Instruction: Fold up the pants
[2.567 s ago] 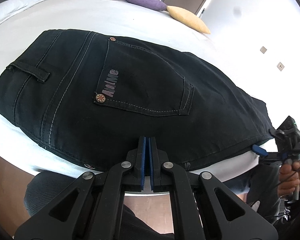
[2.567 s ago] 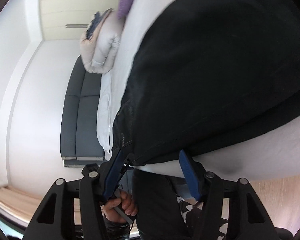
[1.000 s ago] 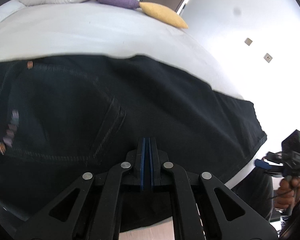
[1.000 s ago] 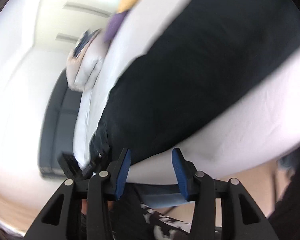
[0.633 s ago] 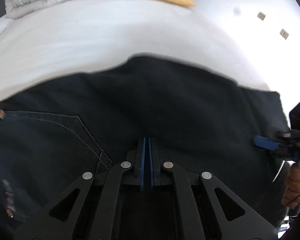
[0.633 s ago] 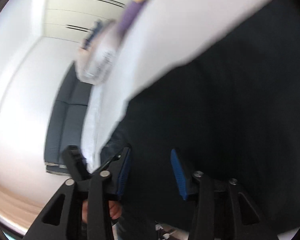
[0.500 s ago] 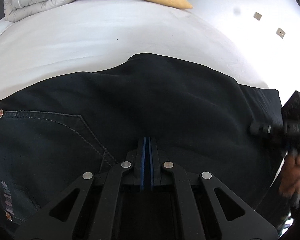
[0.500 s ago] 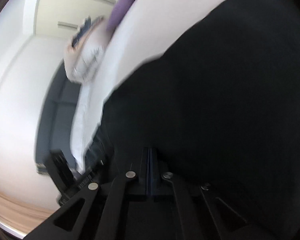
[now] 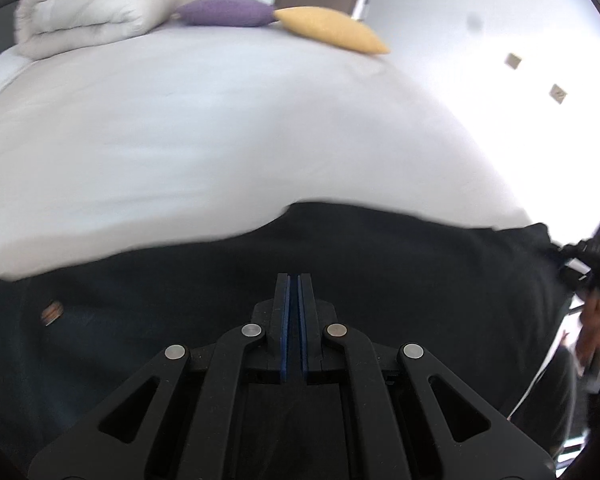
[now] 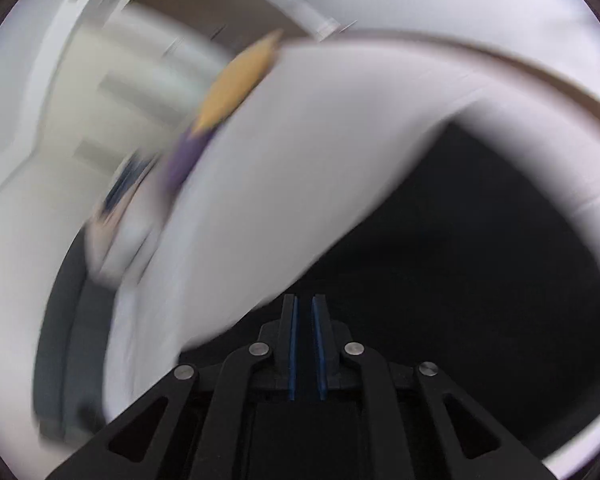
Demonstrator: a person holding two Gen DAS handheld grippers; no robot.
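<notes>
Black jeans [image 9: 380, 264] lie on a white bed [image 9: 220, 120]. In the left wrist view they fill the lower half of the frame, with a copper rivet [image 9: 52, 312] at the left. My left gripper [image 9: 294, 284] is shut on the near edge of the jeans. My right gripper [image 10: 303, 306] has its blue pads nearly together, shut on the jeans [image 10: 480, 280]; this view is motion-blurred. The right gripper also shows at the far right of the left wrist view [image 9: 588, 256], at the leg end of the jeans.
A folded white duvet [image 9: 92, 20], a purple cushion [image 9: 224, 10] and a yellow cushion [image 9: 328, 30] lie at the far end of the bed. A white wall with two small plates [image 9: 536, 76] stands at the right. A dark sofa [image 10: 72, 340] is beside the bed.
Both grippers have lifted and carried the jeans' near edge forward over the bed. The right gripper went from open to shut on the fabric. More bare sheet now shows ahead.
</notes>
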